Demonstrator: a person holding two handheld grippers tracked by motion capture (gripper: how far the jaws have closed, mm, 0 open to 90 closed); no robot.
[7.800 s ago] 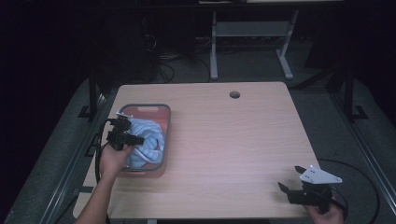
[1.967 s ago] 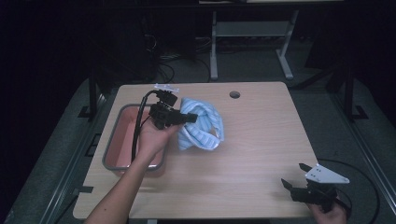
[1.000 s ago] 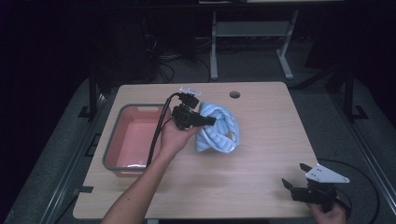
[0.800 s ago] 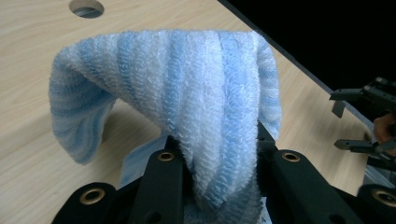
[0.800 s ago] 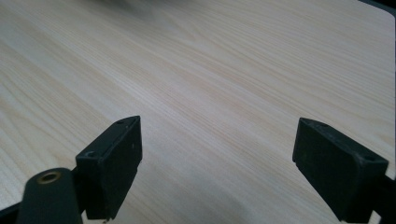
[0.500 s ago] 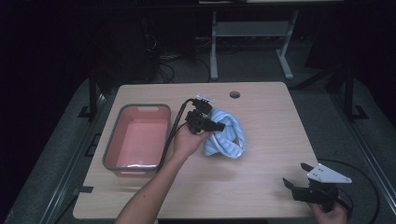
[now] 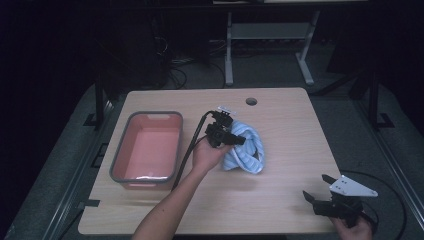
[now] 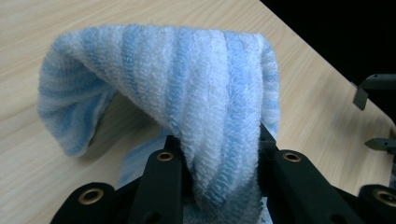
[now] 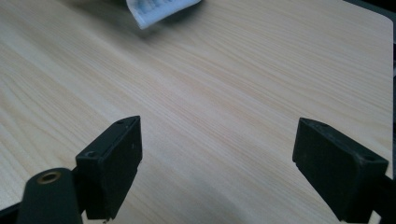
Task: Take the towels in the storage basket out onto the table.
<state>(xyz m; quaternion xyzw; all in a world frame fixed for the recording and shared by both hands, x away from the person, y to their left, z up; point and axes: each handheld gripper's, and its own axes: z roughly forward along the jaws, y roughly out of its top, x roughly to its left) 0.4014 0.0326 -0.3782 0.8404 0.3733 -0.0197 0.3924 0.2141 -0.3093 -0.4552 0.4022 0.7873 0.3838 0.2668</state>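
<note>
A blue-and-white striped towel [image 7: 247, 147] hangs in a loop over the middle of the wooden table [image 7: 280, 120], its lower end touching the top. My left gripper [image 7: 239, 140] is shut on it; in the left gripper view the towel [image 8: 187, 93] is pinched between the two black jaws and drapes forward. My right gripper [image 7: 315, 187] rests at the table's near right corner, jaws open wide with bare table [image 9: 210, 93] between them. A corner of the towel [image 9: 161, 9] shows at the top of the right gripper view.
An empty pink tub with a grey rim [image 7: 147, 147] stands on the left part of the table. A round cable hole [image 7: 251, 101] lies near the far edge. Dark floor and a metal stand [image 7: 265, 40] lie beyond the table.
My left gripper has carried the towel rightward from over the tub and lowered it toward the table's middle. The right gripper has stayed put.
</note>
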